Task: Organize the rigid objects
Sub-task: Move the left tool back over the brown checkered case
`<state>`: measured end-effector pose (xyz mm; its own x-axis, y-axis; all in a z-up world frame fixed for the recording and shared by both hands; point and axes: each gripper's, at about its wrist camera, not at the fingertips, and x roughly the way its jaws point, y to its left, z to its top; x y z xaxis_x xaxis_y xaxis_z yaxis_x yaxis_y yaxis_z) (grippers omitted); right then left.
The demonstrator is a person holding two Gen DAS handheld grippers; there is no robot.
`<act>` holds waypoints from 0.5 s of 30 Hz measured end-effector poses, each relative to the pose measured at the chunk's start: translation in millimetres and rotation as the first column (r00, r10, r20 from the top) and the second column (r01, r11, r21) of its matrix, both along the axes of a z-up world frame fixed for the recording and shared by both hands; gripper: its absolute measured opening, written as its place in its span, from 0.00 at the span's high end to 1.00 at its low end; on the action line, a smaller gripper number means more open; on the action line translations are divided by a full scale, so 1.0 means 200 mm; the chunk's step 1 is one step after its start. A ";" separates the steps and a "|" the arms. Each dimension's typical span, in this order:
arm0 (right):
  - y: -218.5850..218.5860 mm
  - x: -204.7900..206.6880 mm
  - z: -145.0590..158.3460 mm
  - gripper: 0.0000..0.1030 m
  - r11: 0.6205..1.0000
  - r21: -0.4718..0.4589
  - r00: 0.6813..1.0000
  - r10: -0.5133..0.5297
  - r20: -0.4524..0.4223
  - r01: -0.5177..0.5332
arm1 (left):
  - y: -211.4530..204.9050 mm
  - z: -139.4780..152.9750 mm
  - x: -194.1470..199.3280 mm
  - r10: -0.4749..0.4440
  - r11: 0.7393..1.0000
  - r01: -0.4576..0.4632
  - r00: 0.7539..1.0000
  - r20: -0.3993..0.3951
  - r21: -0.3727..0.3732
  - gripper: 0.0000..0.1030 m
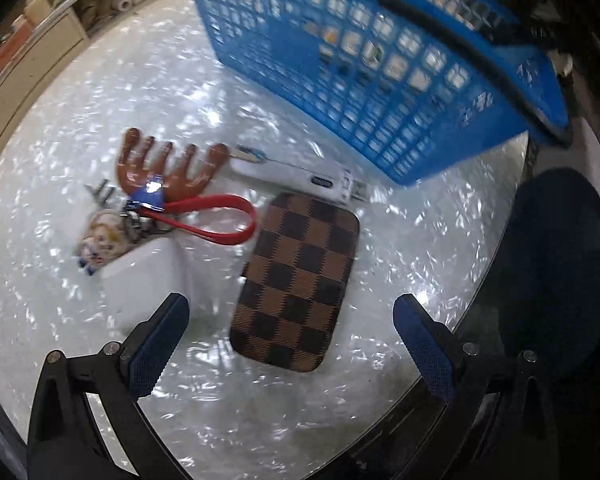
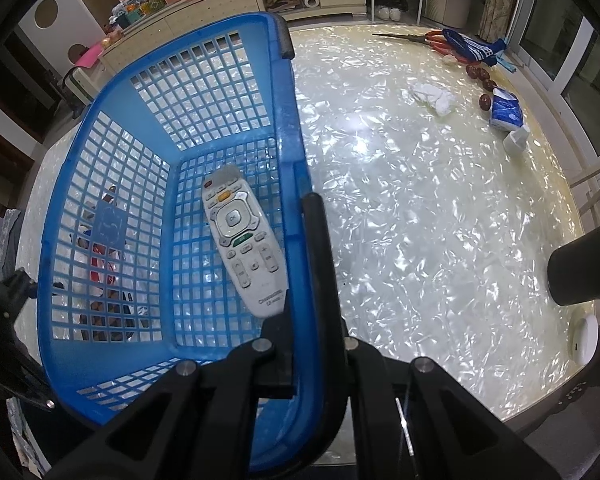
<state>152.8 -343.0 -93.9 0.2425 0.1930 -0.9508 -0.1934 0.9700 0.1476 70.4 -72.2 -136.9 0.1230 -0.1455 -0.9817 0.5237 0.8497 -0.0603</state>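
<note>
The left gripper (image 1: 290,344) hangs wide open and empty above the checkered case (image 1: 296,284) lying flat on the desk (image 1: 60,128). The right gripper (image 2: 300,264) is clamped on the basket (image 2: 112,168) rim, the remote (image 2: 242,244) inside. The left jaws should straddle the case's narrow width squarely, then close.

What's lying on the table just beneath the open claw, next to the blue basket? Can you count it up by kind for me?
Checkered brown case: 1
White boxy items (a block, a long flat one): 2
Antler-shaped brown piece: 1
Red strap loop: 1
Small figure charm: 1
Total: 6
</note>
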 end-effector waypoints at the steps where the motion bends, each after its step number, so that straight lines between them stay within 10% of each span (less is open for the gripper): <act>1: 0.00 0.00 0.00 0.96 1.000 0.001 1.000 0.001 0.000 -0.001 | -0.01 -0.02 0.00 -0.005 1.000 0.005 1.000 -0.009 0.014 0.00; 15: -0.01 0.01 -0.01 0.96 1.000 0.014 1.000 0.000 -0.003 0.000 | -0.08 -0.17 0.06 -0.044 0.997 0.047 0.997 -0.061 0.056 0.01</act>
<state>154.2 -344.6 -95.0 0.2399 0.2058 -0.9487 -0.1928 0.9679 0.1612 82.1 -88.1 -171.1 0.0581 -0.0927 -0.9940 0.5589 0.8280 -0.0446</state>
